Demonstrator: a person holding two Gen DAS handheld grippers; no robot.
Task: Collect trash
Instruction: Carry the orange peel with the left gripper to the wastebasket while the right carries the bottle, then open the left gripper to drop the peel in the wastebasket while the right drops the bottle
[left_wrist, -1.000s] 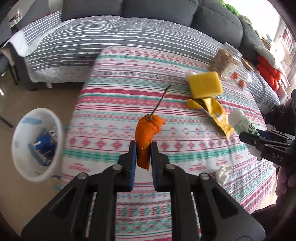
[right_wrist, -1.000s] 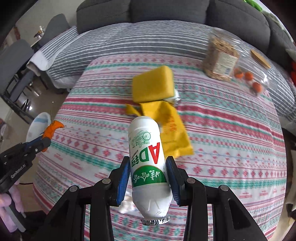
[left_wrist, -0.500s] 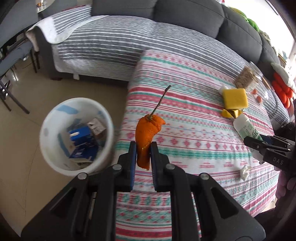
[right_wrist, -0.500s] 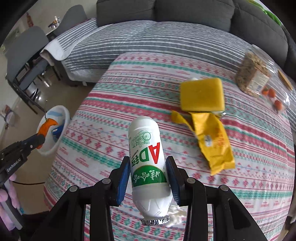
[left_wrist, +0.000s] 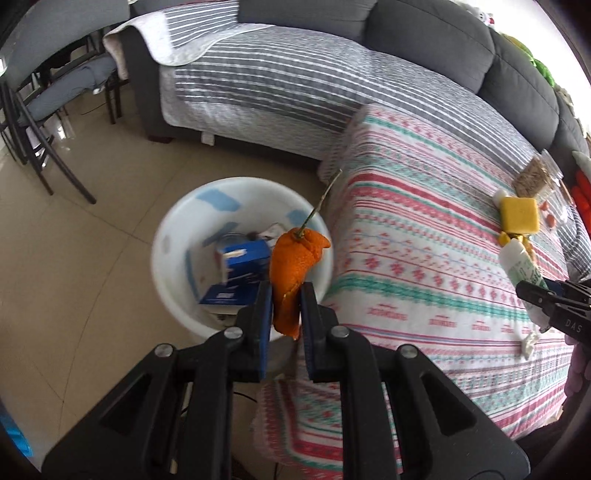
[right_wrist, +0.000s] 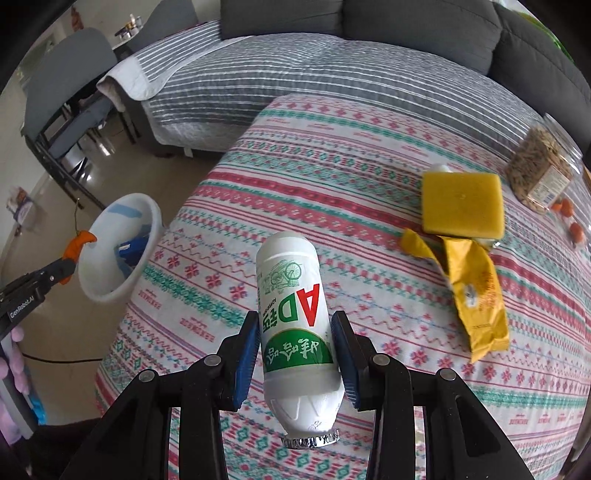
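Left gripper (left_wrist: 286, 308) fingers pinch orange peel (left_wrist: 293, 271) over white bin (left_wrist: 177, 291), apparently above rim; next, release. Right gripper (right_wrist: 295, 354) clamps bottle (right_wrist: 293, 317); bin at ten o'clock.

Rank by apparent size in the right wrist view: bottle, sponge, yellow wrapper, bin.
1. bottle, though nearness to the camera enlarges it
2. bin
3-4. yellow wrapper and sponge, too alike to rank

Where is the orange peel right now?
The orange peel is pinched in the left gripper, held over the white bin on the floor beside the table.
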